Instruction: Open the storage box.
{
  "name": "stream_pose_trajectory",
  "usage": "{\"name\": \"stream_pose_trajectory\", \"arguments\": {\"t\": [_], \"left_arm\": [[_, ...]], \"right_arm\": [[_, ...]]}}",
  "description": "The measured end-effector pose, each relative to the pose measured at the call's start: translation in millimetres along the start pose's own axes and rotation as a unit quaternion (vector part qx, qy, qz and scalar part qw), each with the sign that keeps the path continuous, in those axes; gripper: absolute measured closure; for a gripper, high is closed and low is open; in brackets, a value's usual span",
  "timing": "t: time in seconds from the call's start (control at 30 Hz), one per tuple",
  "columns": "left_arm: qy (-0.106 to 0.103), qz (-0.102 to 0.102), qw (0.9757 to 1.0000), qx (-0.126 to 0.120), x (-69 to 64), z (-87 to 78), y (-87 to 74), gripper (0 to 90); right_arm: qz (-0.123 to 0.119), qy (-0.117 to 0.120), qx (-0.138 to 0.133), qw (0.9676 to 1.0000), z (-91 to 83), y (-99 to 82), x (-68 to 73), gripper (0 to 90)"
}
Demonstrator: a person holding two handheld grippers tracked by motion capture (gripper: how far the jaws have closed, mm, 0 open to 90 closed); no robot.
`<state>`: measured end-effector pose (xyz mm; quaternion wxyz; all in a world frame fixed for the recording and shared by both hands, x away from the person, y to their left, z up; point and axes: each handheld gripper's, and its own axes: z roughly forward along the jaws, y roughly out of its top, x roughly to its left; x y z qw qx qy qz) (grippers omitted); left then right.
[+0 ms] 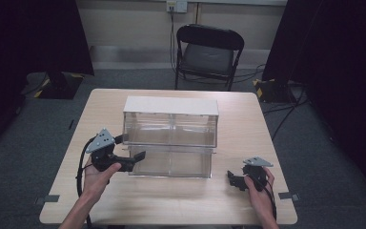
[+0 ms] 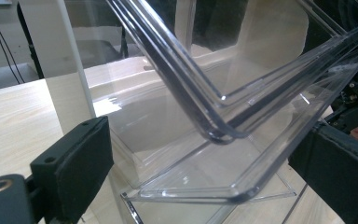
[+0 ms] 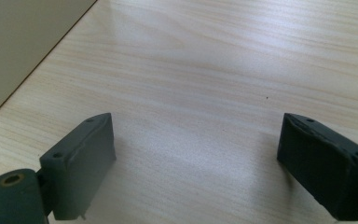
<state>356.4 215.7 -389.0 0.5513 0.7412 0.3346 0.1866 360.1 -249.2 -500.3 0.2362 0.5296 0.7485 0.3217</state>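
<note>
Between the left gripper's two black jaws, which stand spread wide with nothing pinched, sits the near corner of a clear plastic drawer pulled partway out of the lower level of a transparent cabinet. The left gripper view looks along those jaws straight at the drawer's rounded rim and thin walls; whether either pad touches the plastic cannot be told.

By its look the drawer is hard, glossy acrylic or similar: stiff, light while empty, and slick against rubber pads. It would likely skid under a shallow pinch and could crack or scuff if squeezed hard on a thin wall. The sounder hold seems to be the thickened front lip or the corner where two walls meet, with the jaws closing squarely across the rim, not along the bare face. A pull from one corner may make the drawer twist in its runners, so a straight, level draw looks safer.

Beyond the drawer, the cabinet has a pale opaque top and stands near the middle of the wooden table. Well off to the other side, the right gripper is held by a hand low over bare tabletop, its jaws also parted and empty. Behind the table stands a black folding chair.
</note>
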Motion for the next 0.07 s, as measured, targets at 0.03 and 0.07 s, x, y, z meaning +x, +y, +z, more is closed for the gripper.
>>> {"name": "stream_pose_trajectory", "arguments": {"t": [0.03, 0.07], "left_arm": [[-0.001, -0.001, 1.0, -0.001, -0.1, 0.2, -0.2, 5.9], [-0.001, -0.001, 1.0, -0.002, -0.1, 0.2, -0.4, 5.9]], "right_arm": [[0.0, 0.0, 0.0, 1.0, 0.0, 0.0, 0.0, 10.3], [0.0, 0.0, 0.0, 1.0, 0.0, 0.0, 0.0, 10.3]]}}
